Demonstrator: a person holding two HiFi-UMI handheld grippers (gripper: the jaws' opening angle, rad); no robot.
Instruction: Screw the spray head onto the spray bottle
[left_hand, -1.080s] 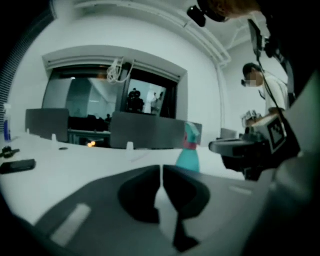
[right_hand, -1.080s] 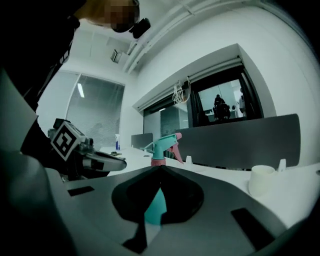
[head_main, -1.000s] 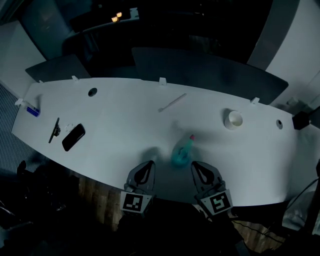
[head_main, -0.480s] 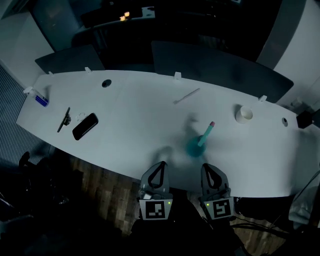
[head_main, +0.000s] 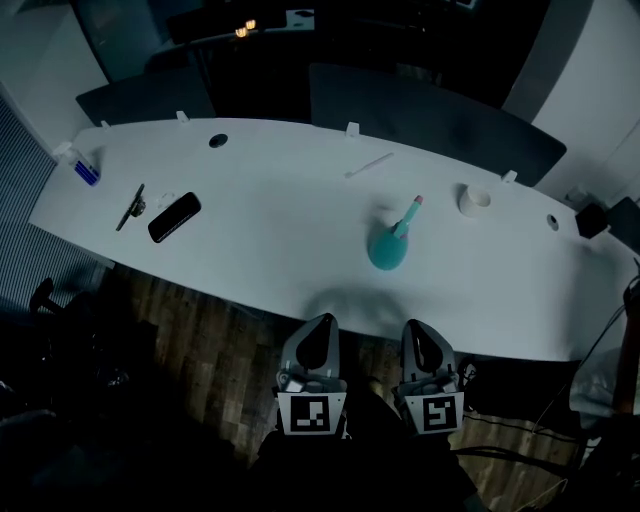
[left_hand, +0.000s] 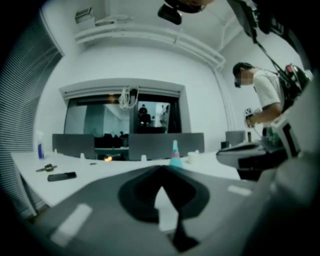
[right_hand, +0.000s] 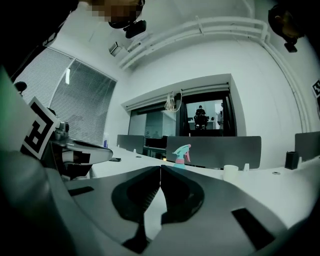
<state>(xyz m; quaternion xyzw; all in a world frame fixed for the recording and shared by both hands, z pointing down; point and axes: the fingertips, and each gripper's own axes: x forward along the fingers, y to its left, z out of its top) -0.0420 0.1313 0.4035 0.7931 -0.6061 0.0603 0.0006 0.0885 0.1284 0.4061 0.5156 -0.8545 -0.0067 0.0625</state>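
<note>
Fingers clenched, empty, on left gripper and right gripper. Spray bottle upright on worktop, spray head uppermost. Grippers level, side by side, off near edge.

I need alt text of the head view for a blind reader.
A teal spray bottle with its spray head on stands on a long white table. The left gripper and right gripper, both shut and empty, hover before its near edge.

Teal spray bottle upright on white table (tongs apart)
</note>
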